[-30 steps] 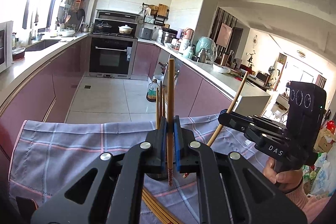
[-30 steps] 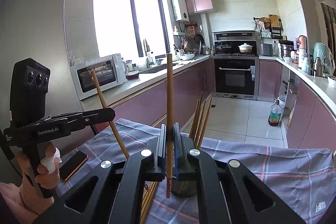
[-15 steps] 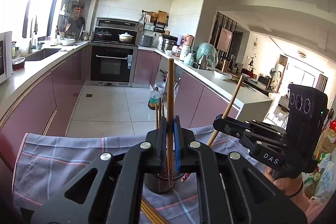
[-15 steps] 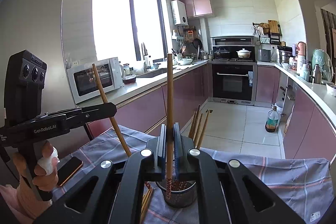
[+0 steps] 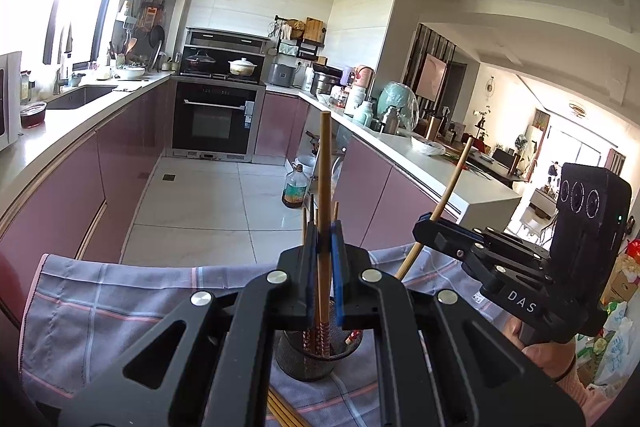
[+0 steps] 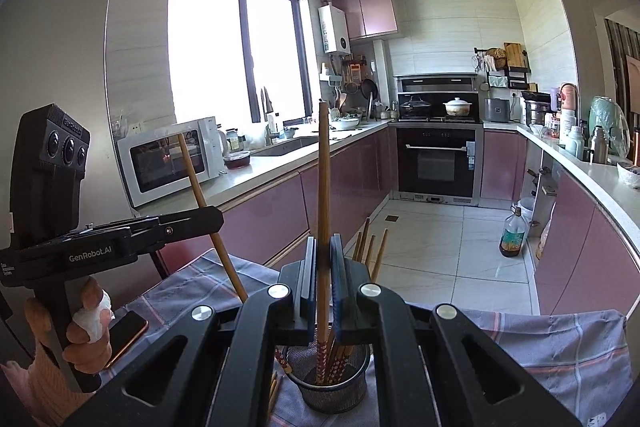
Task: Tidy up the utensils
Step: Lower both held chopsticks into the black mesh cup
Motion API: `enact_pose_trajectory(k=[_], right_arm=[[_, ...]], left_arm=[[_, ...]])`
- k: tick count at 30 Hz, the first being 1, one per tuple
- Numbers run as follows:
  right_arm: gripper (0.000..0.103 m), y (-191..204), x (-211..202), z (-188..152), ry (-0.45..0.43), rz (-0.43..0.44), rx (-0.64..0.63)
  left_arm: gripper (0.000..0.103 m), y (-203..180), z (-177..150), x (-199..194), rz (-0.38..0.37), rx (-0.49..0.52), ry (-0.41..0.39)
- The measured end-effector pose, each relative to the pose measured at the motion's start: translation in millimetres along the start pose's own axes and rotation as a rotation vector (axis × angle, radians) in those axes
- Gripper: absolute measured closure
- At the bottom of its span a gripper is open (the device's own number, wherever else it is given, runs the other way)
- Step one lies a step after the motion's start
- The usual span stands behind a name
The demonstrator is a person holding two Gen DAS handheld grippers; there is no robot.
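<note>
In the left wrist view my left gripper (image 5: 324,255) is shut on an upright wooden chopstick (image 5: 324,167), whose patterned lower end hangs in the mouth of a dark mesh cup (image 5: 308,363). The right wrist view shows the same of my right gripper (image 6: 323,263): it is shut on another upright chopstick (image 6: 323,187) over the mesh cup (image 6: 334,387). Several chopsticks (image 6: 370,247) stand in the cup. Each view also shows the other tool from the side, right gripper (image 5: 422,227) and left gripper (image 6: 218,217), with its tilted chopstick.
A grey checked cloth (image 5: 120,299) covers the table under the cup. Loose chopsticks (image 6: 274,391) lie on it beside the cup, and a phone (image 6: 124,335) lies at the left. Pink kitchen cabinets, an oven and a tiled floor lie beyond the table's far edge.
Both views have lifted a little, so the mesh cup now shows below the jaws. The right gripper rose slightly with its chopstick. Both grips are unchanged.
</note>
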State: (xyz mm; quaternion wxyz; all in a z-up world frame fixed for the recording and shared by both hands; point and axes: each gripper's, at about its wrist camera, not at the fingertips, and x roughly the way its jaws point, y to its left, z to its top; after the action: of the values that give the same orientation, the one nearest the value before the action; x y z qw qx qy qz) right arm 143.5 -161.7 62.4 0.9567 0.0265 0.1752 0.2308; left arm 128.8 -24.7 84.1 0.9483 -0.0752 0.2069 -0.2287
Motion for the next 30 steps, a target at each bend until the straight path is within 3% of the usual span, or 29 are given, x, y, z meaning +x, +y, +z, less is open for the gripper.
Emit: enact_pose_trajectory(k=[14, 30], right_arm=[[0.098, -6, 21, -13, 0.068, -0.016, 0.008], [0.098, -15, 59, -35, 0.249, -0.019, 0.036]], left_arm=[[0.096, 1, 0, 24, 0.031, 0.01, 0.074], [0.096, -5, -12, 53, 0.054, 0.101, 0.215]])
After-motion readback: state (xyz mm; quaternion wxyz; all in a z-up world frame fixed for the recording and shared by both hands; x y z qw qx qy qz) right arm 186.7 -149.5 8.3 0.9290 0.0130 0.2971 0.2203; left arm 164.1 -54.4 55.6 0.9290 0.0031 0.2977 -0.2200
